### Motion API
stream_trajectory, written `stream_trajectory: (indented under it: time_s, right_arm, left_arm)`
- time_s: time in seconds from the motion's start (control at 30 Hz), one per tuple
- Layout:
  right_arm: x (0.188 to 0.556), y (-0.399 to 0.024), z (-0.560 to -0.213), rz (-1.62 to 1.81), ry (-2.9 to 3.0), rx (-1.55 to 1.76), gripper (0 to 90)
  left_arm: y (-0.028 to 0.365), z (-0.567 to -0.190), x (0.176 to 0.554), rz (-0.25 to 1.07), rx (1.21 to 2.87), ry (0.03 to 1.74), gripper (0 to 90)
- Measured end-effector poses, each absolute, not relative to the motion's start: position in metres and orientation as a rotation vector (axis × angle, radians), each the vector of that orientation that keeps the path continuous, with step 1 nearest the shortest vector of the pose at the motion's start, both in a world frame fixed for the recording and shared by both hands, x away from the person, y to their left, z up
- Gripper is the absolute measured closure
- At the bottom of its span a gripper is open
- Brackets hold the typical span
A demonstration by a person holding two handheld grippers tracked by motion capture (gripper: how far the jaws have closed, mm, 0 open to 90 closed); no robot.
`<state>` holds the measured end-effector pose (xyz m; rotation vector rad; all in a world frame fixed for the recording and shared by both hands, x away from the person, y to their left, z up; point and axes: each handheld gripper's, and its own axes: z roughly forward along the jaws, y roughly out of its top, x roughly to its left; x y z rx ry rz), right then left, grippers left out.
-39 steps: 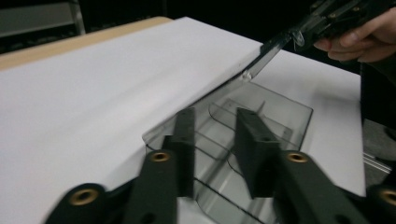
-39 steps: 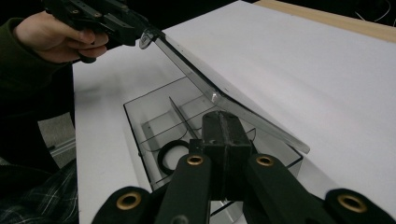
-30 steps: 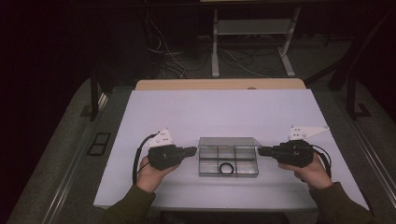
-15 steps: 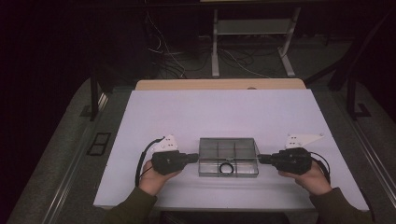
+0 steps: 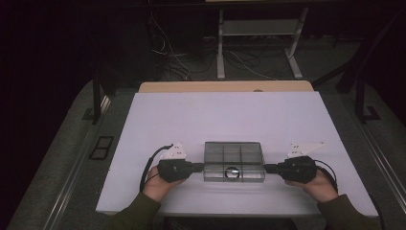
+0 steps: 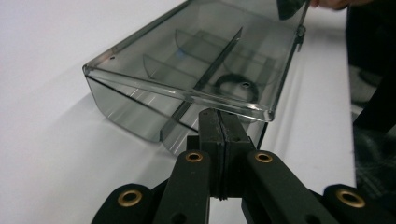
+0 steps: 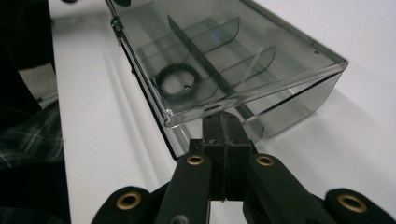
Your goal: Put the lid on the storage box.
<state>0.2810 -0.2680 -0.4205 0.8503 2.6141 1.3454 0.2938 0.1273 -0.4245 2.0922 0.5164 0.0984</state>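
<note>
Clear smoky plastic box (image 5: 233,160) w/ inner dividers is sitting on the white desk (image 5: 230,115), near edge, roughly centred betw. the two hands. A dark ring (image 5: 233,171) is lying inside it, in the middle compartment of the near row.

Left tool (image 5: 200,167) is coming in from the left, lying level, tip touching the box's left end wall. Its jaws are pressed together, nothing betw. them; in the left gripper view the closed tip (image 6: 219,122) is butting up just under the box's rim (image 6: 187,91), w/ the ring (image 6: 235,86) showing through the lid beyond.

Right tool (image 5: 269,168) is mirroring it from the right, also level, tip against the box's right end wall. Jaws pressed together too, empty; in the right gripper view the tip (image 7: 224,125) is sitting right below the box (image 7: 233,51) edge, ring (image 7: 177,77) visible in a compartment on the left of that view.

Both hands are gripping the tool bodies: left hand (image 5: 160,182) and right hand (image 5: 318,184), sleeves entering from the near edge. Cable is looping off each tool. Box is looking flat on the desk, lid closed.
</note>
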Motion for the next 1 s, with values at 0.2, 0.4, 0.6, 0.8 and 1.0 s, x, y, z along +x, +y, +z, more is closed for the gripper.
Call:
stream_trajectory:
  time_s: [0.2, 0.4, 0.6, 0.8, 1.0]
  right_arm:
    - [0.2805, -0.2656, -0.4231, 1.296, 2.630, 0.836, 89.1]
    - [0.2812, -0.2654, -0.4251, 1.282, 2.641, 0.833, 89.1]
    - [0.2818, -0.2661, -0.4262, 1.259, 2.650, 0.841, 89.1]
    - [0.2829, -0.2670, -0.4272, 1.252, 2.653, 0.846, 89.1]
    - [0.2842, -0.2722, -0.4259, 1.277, 2.619, 0.874, 85.4]
  left_arm:
    - [0.1260, -0.4276, 0.2940, 0.101, 2.124, 0.513, 88.8]
    - [0.1257, -0.4290, 0.2946, 0.098, 2.138, 0.517, 88.8]
    - [0.1268, -0.4308, 0.2962, 0.102, 2.163, 0.525, 88.8]
    - [0.1282, -0.4317, 0.2976, 0.100, 2.175, 0.537, 88.7]
    - [0.1346, -0.4286, 0.2986, 0.134, 2.146, 0.567, 82.1]
